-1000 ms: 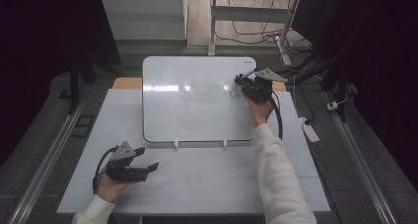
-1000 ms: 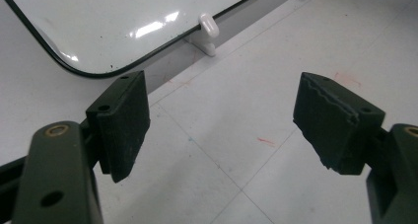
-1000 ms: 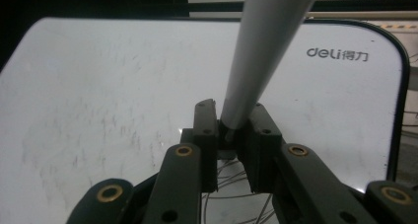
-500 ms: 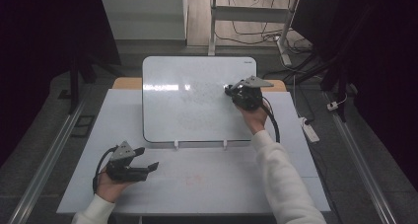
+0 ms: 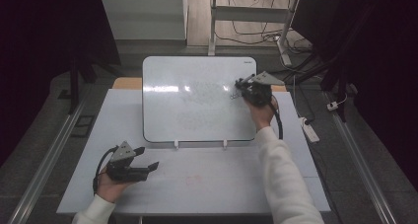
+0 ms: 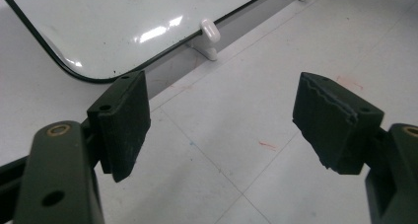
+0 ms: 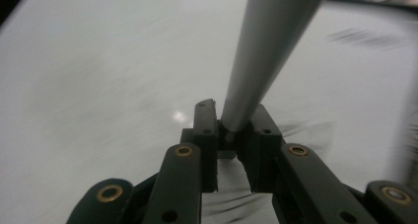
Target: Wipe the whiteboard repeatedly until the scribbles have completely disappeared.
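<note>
Jaws of my right gripper (image 7: 235, 135) clamp a grey marker (image 7: 268, 46), held over the right side of the whiteboard (image 5: 197, 100), near faint scribbles. My left gripper (image 6: 222, 115) rests wide apart and empty on the white table (image 5: 207, 174), just short of the board's lower left corner, near a white clip (image 6: 211, 32).

High view overhead; gripper views close; all share whiteboard (image 5: 197, 98).
</note>
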### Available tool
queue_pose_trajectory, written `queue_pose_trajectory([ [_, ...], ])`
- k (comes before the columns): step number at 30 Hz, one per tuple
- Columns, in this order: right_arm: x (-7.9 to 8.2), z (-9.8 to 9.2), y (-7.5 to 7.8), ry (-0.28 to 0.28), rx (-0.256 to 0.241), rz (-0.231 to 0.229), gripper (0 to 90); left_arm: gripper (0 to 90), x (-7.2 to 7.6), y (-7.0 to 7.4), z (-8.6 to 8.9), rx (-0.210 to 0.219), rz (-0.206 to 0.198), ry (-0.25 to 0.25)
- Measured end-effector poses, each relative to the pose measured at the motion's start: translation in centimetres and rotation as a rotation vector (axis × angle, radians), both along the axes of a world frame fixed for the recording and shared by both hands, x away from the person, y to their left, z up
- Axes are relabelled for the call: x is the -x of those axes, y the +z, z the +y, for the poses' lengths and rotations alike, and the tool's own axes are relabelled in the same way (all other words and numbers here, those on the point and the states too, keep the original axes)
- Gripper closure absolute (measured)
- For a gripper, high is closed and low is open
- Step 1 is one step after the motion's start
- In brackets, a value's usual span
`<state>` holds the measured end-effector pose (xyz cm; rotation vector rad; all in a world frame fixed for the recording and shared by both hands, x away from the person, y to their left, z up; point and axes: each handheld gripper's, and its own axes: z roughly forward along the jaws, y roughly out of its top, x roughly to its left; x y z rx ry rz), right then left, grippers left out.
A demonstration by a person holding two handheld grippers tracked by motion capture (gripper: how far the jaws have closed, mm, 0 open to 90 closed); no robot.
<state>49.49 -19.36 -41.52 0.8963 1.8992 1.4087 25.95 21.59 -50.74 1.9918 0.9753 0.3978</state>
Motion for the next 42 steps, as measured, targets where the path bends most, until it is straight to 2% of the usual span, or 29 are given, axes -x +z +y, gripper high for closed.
queue_pose_trajectory([
  [1,-0.5,-0.7,0.4,-0.038,-0.04,0.002,77.4,23.2,0.1,0.0,0.0,-0.002,-0.004,0.001],
  [4,-0.8,-0.9,0.6,-0.05,-0.066,0.006,77.4,23.3,0.0,0.0,0.0,-0.002,-0.004,0.002],
  [5,-0.5,-0.5,0.4,-0.015,-0.047,0.016,77.4,23.3,0.0,0.0,0.1,-0.002,-0.002,0.002],
  [6,-0.5,-0.5,0.4,-0.015,-0.047,0.016,77.4,23.3,-0.1,-0.1,0.1,-0.001,-0.001,0.003],
  [7,0.1,0.4,-0.2,0.064,-0.02,0.038,77.4,23.3,-0.1,-0.1,0.1,-0.001,0.0,0.002],
  [8,0.1,0.4,-0.2,0.064,-0.02,0.038,77.4,23.3,-0.2,-0.1,0.2,-0.002,0.001,0.002],
  [9,0.3,0.6,-0.2,0.067,0.039,0.01,77.4,23.3,-0.2,-0.1,0.2,-0.002,0.001,0.002],
  [12,-0.8,-1.3,0.8,-0.056,-0.017,-0.018,77.5,23.2,-0.1,-0.1,0.1,-0.005,0.0,0.001],
  [13,-1.2,-2.0,1.0,-0.078,-0.052,-0.008,77.4,23.3,0.0,0.0,0.0,-0.004,-0.002,0.001],
  [15,-1.5,-2.4,1.2,-0.084,-0.067,-0.002,77.4,23.3,0.0,0.0,0.0,-0.003,-0.004,0.001],
  [17,-1.2,-2.1,1.1,-0.073,-0.039,-0.009,77.4,23.3,-0.1,0.0,0.1,-0.003,-0.002,0.001],
  [18,-0.6,-1.3,0.5,0.002,-0.014,0.02,77.5,23.3,-0.1,-0.1,0.1,-0.002,0.0,0.002],
  [19,-0.1,-0.8,0.2,0.037,0.014,0.026,77.5,23.3,-0.2,-0.1,0.1,-0.002,0.002,0.002],
  [20,-0.1,-0.8,0.2,0.037,0.014,0.026,77.5,23.3,-0.2,-0.1,0.2,-0.001,0.001,0.002],
  [21,0.2,-0.7,-0.1,0.047,0.053,0.005,77.4,23.3,-0.2,-0.1,0.1,-0.001,0.001,0.001],
  [23,-0.4,-1.9,0.5,-0.027,0.028,-0.014,77.4,23.3,-0.1,-0.1,0.1,-0.003,0.001,0.001],
  [24,-0.4,-1.9,0.5,-0.027,0.028,-0.014,77.4,23.3,-0.1,-0.1,0.0,-0.005,0.0,-0.001],
  [26,-1.1,-3.1,0.9,-0.077,-0.028,-0.009,77.4,23.3,0.0,0.0,0.0,-0.005,-0.003,-0.002],
  [27,-1.2,-3.3,0.8,-0.074,-0.049,0.001,77.4,23.3,0.1,0.0,0.0,-0.004,-0.005,-0.001],
  [28,-0.5,-2.5,0.5,-0.038,-0.013,0.002,77.4,23.3,0.0,0.0,0.0,-0.003,-0.005,0.0],
  [29,-0.5,-2.5,0.5,-0.038,-0.013,0.002,77.4,23.3,0.0,0.0,0.1,-0.001,-0.003,0.0],
  [30,-0.1,-1.8,0.2,0.014,0.015,0.013,77.5,23.3,-0.1,-0.1,0.1,0.0,-0.002,0.002],
  [32,0.8,-0.8,-0.4,0.062,0.093,-0.006,77.5,23.3,-0.2,-0.1,0.1,-0.002,0.002,0.001],
  [34,0.5,-1.4,-0.1,0.035,0.086,-0.008,77.4,23.3,-0.1,-0.1,0.0,-0.004,0.001,0.0],
  [36,-0.1,-2.8,0.2,-0.045,0.015,-0.006,77.5,23.4,0.0,0.0,0.0,-0.004,-0.003,-0.002],
  [37,-0.3,-3.1,0.2,-0.046,-0.017,0.006,77.5,23.3,0.0,0.0,0.0,-0.002,-0.005,-0.002],
  [39,0.2,-2.4,-0.1,-0.037,0.012,-0.002,77.5,23.3,0.0,0.0,0.1,-0.001,-0.002,-0.001],
  [41,1.0,-1.2,-0.6,0.035,0.05,0.01,77.5,23.3,-0.2,-0.1,0.1,-0.001,0.004,0.002],
  [42,1.2,-0.9,-0.8,0.046,0.078,0.001,77.5,23.3,-0.2,-0.1,0.1,0.0,0.006,0.001],
])
